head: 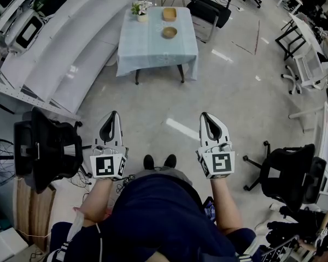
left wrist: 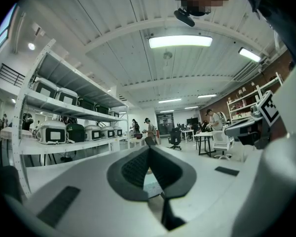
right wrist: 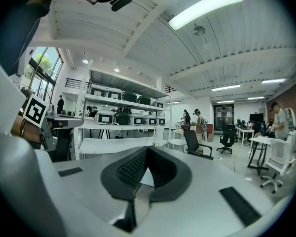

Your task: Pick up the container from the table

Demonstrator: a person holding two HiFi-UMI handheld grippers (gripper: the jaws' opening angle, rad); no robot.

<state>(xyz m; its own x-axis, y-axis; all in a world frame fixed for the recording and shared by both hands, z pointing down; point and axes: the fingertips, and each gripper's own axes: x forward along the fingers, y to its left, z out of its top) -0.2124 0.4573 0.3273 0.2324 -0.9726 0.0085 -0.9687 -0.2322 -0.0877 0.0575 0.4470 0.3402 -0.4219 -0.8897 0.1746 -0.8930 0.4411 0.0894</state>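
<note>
Far from table, left hand-held gripper and right hand-held gripper clenched, empty

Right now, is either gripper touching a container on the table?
No: the containers sit on the table, far ahead of the left gripper and right gripper.

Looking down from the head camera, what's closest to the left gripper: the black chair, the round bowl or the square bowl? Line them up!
1. Black chair, just left of the left gripper.
2. Round bowl, middle of the table ahead.
3. Square bowl, at that table's far edge.
</note>
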